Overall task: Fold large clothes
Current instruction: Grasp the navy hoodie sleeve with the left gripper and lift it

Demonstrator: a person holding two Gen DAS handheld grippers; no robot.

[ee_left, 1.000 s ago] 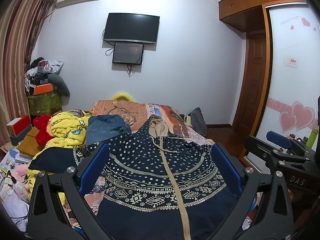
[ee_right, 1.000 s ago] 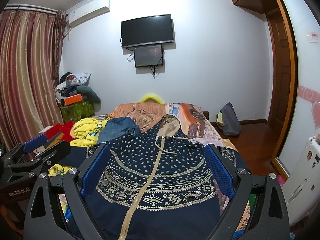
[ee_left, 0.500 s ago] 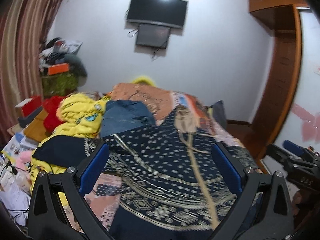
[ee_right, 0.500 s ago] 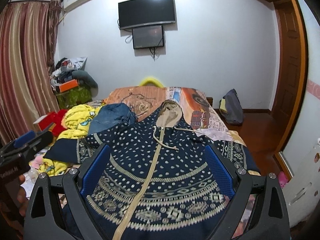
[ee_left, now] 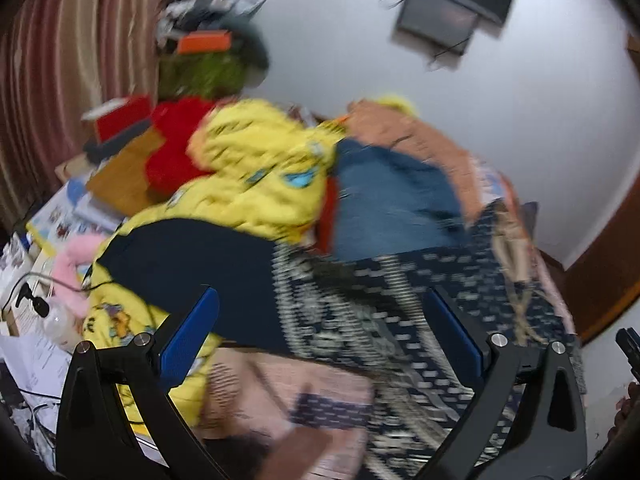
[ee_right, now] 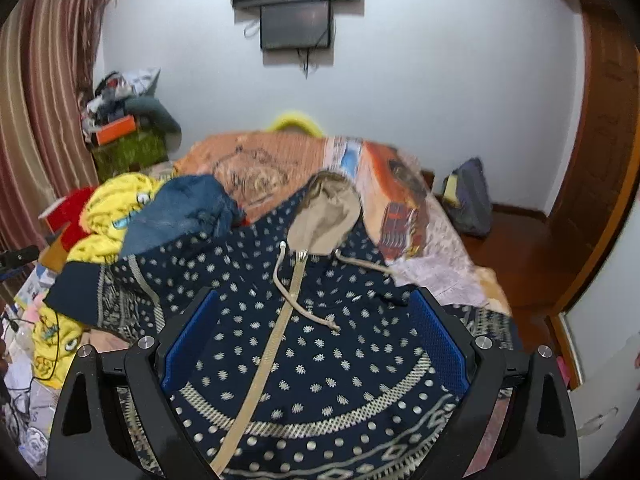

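A navy hooded jacket (ee_right: pixel 320 344) with beige dots, a beige zip and a tan hood (ee_right: pixel 326 216) lies spread face up on the bed. My right gripper (ee_right: pixel 314 336) hovers open above its chest, nothing between the blue pads. In the blurred left wrist view, my left gripper (ee_left: pixel 320 330) is open above the jacket's left sleeve (ee_left: pixel 192 264), whose plain navy cuff end reaches toward the yellow clothes. Neither gripper touches the cloth that I can see.
A yellow cartoon garment (ee_left: pixel 260 184), blue jeans (ee_right: pixel 180 208) and a red item (ee_left: pixel 176 152) are piled at the bed's left side. An orange printed bedsheet (ee_right: pixel 280 160) covers the far end. Cluttered boxes and papers (ee_left: pixel 36 352) lie left; a bag (ee_right: pixel 468 196) sits on the floor right.
My left gripper has swung left and down toward the jacket's left sleeve, blurring its view. My right gripper has tilted downward and moved closer over the jacket's chest. Both stay open.
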